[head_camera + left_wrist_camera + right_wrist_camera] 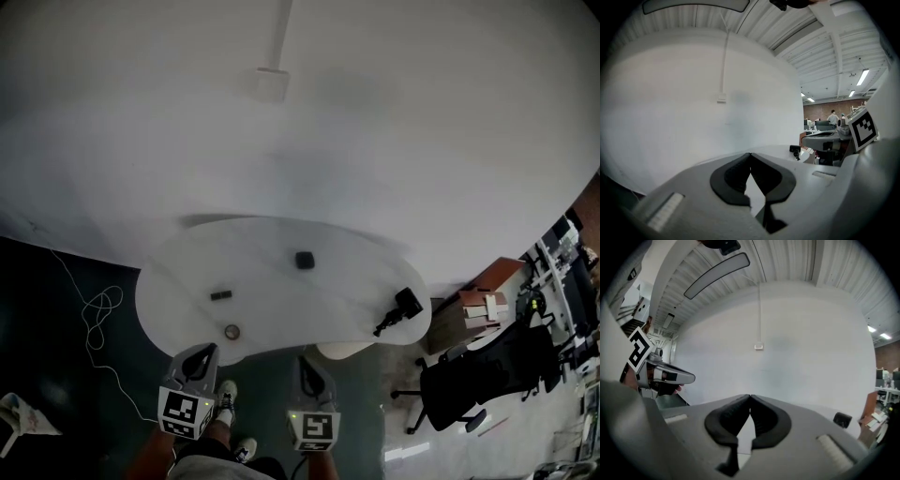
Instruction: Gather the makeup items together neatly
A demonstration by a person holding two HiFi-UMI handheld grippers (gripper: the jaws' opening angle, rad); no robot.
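Nearest the camera, the left gripper [199, 361] and the right gripper [307, 371] are held side by side just short of the near edge of a white, kidney-shaped table [178, 281]. In each gripper view the black padded jaws are seen pressed together at their tips, with nothing between them. On the tabletop, a small round brownish item [232, 331] is found closest to the left gripper, near the front edge. A small dark oblong item [221, 295] lies just beyond it, not touching it. Further back, near the middle, a small black squarish case [304, 260] is set. At the table's right end a black angular object [400, 310] is placed, well apart from the rest; it is too small for its nature to be told. A plain white wall [375, 112] is seen behind.
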